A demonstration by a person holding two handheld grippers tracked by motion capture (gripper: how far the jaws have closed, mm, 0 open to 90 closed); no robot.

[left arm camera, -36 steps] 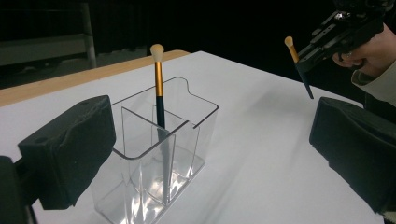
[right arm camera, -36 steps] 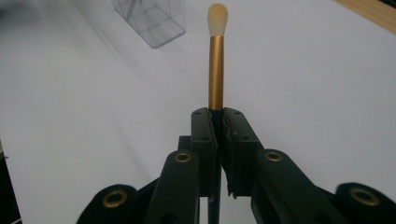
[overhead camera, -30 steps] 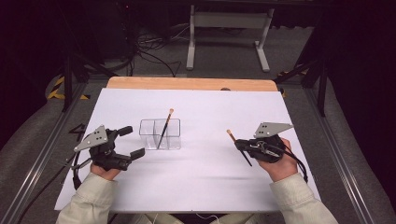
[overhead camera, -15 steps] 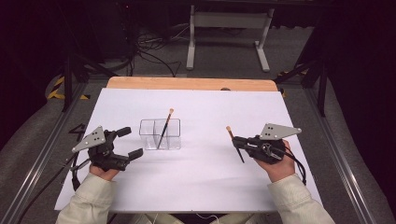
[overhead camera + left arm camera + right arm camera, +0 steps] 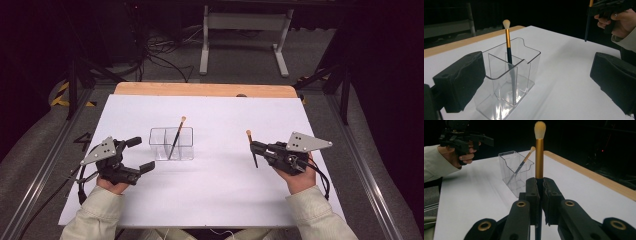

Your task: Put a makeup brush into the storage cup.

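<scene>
Your right gripper [image 5: 539, 195] has its jaws clamped on a makeup brush [image 5: 539, 155], held upright above the bench [image 5: 220, 185]: gold ferrule, pale rounded bristle tuft on top, dark handle running down between the pads. Your left gripper [image 5: 131, 156] has its jaws spread wide, nothing between them, just beside the clear organiser [image 5: 171, 144]. That organiser stands mid-bench, divided into compartments. A second brush [image 5: 508, 42] of the same make leans in one of them, tuft up. The two grippers are well apart.
</scene>
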